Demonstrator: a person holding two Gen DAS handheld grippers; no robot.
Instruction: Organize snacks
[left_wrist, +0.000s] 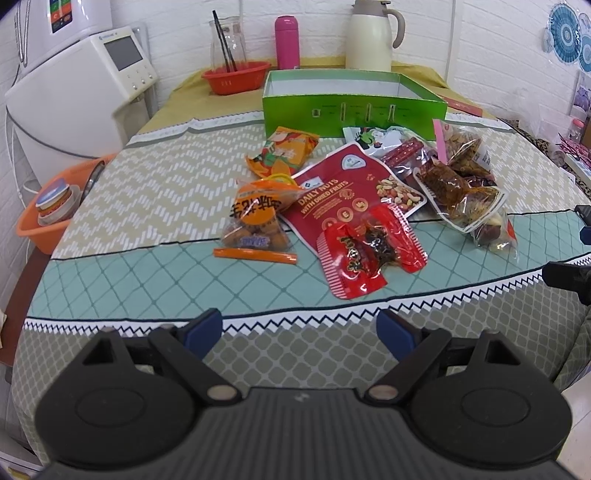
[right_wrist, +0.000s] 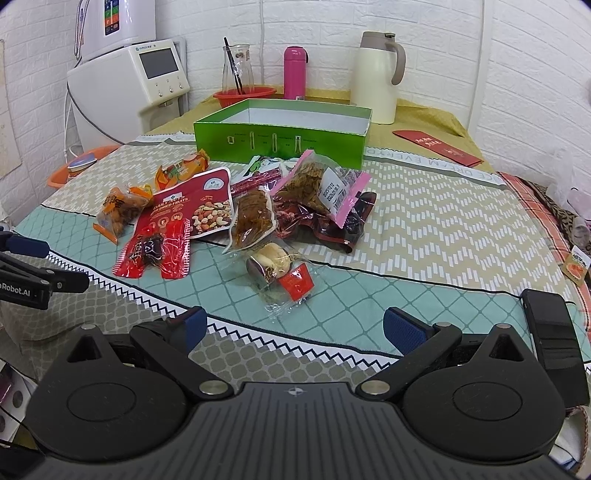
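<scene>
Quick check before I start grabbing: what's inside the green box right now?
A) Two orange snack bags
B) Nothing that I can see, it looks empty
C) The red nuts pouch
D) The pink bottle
B: the green box shows only bare white inner walls, and the snack packets, including the red nuts pouch, lie on the cloth in front of it.

White brick-pattern walls (right_wrist: 436, 22) close in the back and sides. A desk (right_wrist: 424, 221) under a cloth of chevrons and teal diamonds fills the middle. At left stands a white appliance (left_wrist: 85, 85) with a small screen. Against the back wall wait a cream thermos jug (right_wrist: 376, 81), a pink bottle (right_wrist: 294, 72) and a glass pitcher (left_wrist: 227, 40).
</scene>
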